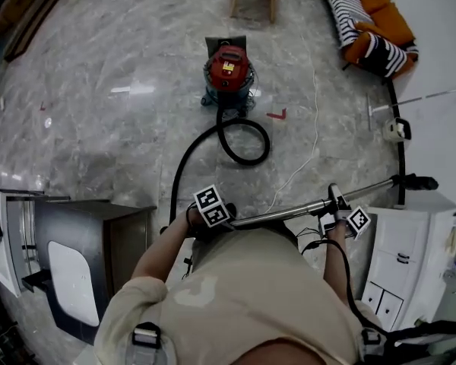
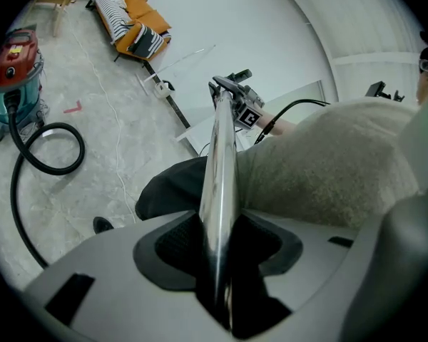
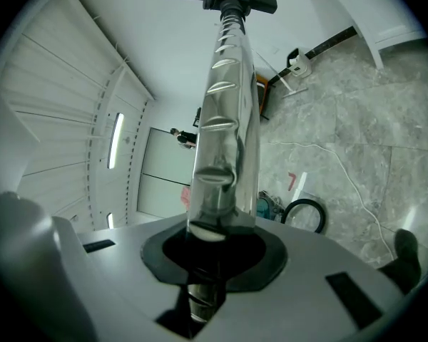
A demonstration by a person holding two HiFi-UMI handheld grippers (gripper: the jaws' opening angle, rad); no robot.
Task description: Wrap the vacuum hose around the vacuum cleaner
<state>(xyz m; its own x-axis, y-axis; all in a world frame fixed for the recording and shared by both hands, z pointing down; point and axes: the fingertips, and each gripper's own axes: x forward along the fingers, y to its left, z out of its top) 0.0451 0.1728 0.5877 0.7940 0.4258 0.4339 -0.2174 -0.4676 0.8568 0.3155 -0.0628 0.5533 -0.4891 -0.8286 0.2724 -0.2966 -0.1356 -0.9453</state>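
Shiny metal wand (image 2: 220, 162) & glossy marble-look floor (image 1: 99, 128).

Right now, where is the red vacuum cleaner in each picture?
Head view: red-topped, teal-bodied vacuum cleaner at top centre.
Left gripper view: far upper left.
Right gripper view: low centre, mostly hidden behind the shiny metal tube.
Shared landmark: the black hose loop beside it.
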